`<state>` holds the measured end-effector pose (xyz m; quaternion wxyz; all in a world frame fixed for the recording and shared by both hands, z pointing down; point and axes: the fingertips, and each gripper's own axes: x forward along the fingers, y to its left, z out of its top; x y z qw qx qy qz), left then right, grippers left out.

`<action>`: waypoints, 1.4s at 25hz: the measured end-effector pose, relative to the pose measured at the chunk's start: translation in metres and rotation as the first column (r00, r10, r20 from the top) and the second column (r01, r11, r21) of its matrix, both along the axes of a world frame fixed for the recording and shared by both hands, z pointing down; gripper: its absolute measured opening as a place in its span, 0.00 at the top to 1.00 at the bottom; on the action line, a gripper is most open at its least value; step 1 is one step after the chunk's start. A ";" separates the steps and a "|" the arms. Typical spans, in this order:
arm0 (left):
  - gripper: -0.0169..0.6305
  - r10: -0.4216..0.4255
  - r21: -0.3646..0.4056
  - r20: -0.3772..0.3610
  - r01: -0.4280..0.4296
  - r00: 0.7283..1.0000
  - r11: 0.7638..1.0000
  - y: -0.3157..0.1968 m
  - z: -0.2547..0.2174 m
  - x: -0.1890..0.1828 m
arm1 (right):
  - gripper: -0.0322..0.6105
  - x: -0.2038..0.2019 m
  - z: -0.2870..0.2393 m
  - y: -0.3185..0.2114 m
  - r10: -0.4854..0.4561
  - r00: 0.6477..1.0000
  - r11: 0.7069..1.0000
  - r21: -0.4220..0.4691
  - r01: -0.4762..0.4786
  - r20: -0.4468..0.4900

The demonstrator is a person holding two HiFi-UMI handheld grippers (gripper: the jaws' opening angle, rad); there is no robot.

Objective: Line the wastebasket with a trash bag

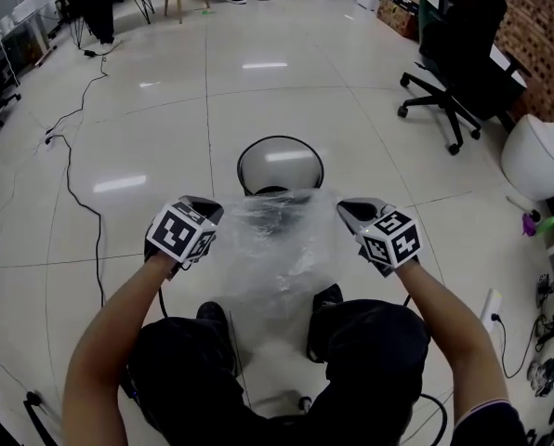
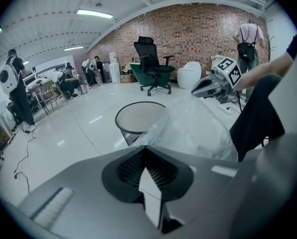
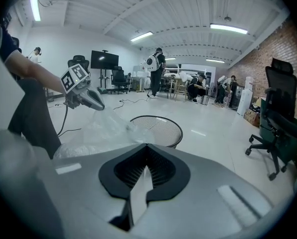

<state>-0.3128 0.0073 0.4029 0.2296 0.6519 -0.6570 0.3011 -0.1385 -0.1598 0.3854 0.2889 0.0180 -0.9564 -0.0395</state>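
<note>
Glossy white floor tiles (image 1: pixel 165 110) cover an open workshop. A brick wall (image 1: pixel 542 26) and a black office chair (image 1: pixel 454 72) lie at 2 o'clock from the person, and a loose cable (image 1: pixel 72 184) trails across the floor at 10 o'clock. The wastebasket (image 1: pixel 241 170), a round mesh bin with a black rim, stands upright and unlined at 12 o'clock, just beyond the person's knees. The trash bag (image 1: pixel 282 249), a clear crumpled film, hangs between the two tools on the near side of the basket. In the head view its upper edge overlaps the near rim; whether it touches the rim cannot be told. The left gripper (image 1: pixel 210 209), at 10 o'clock of the bag, and the right gripper (image 1: pixel 351 210), at 2 o'clock, each have their jaws pressed together on a pinch of the film's upper edge, as each gripper view confirms. Step in hand, as judged: bringing the bag to the basket mouth. Keep both pinches closed and level so the film does not slip. Bring the hanging body over the centre of the rim before lowering, so that it drops inside rather than draping over the near wall. Draw the tools apart toward 9 and 3 o'clock to spread the mouth wider than the rim, then fold the hem over the outside. Thin film clings to itself: check that each tool holds one layer only, or the mouth will not open.
</note>
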 end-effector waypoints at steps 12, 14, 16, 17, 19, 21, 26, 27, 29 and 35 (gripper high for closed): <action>0.96 -0.054 -0.047 0.002 0.054 0.999 0.997 -0.020 0.012 -0.026 | 0.95 -0.035 0.007 -0.043 -0.001 0.998 0.999 -0.048 0.004 0.058; 0.96 -0.064 -0.039 -0.009 0.064 0.998 0.997 -0.023 0.016 -0.033 | 0.95 -0.040 0.008 -0.051 0.008 0.998 0.999 -0.047 -0.005 0.066; 0.96 -0.077 -0.020 -0.033 0.076 0.997 0.997 -0.029 0.017 -0.039 | 0.95 -0.046 0.007 -0.058 0.024 0.997 0.999 -0.045 -0.020 0.075; 0.96 -0.081 -0.015 -0.046 0.080 0.996 0.997 -0.031 0.018 -0.041 | 0.95 -0.049 0.007 -0.061 0.030 0.997 0.999 -0.047 -0.026 0.076; 0.96 -0.081 -0.020 -0.062 0.080 0.995 0.997 -0.034 0.025 -0.041 | 0.95 -0.052 0.009 -0.063 0.034 0.997 0.998 -0.053 -0.031 0.069; 0.96 -0.081 -0.022 -0.069 0.079 0.994 0.997 -0.037 0.030 -0.042 | 0.95 -0.054 0.014 -0.066 0.033 0.998 0.998 -0.053 -0.030 0.061; 0.96 -0.089 -0.029 -0.074 0.087 0.993 0.996 -0.044 0.039 -0.052 | 0.95 -0.064 0.019 -0.077 0.040 0.998 0.998 -0.046 -0.037 0.057; 0.96 -0.093 -0.032 -0.071 0.091 0.993 0.995 -0.046 0.041 -0.055 | 0.95 -0.066 0.020 -0.080 0.040 0.998 0.998 -0.043 -0.038 0.056; 0.96 -0.103 -0.034 -0.066 0.101 0.992 0.994 -0.051 0.043 -0.061 | 0.95 -0.070 0.023 -0.085 0.041 0.998 0.998 -0.040 -0.039 0.053; 0.96 -0.137 -0.015 -0.054 0.136 0.989 0.991 -0.068 0.046 -0.071 | 0.95 -0.081 0.035 -0.101 0.054 0.998 0.998 -0.034 -0.052 0.043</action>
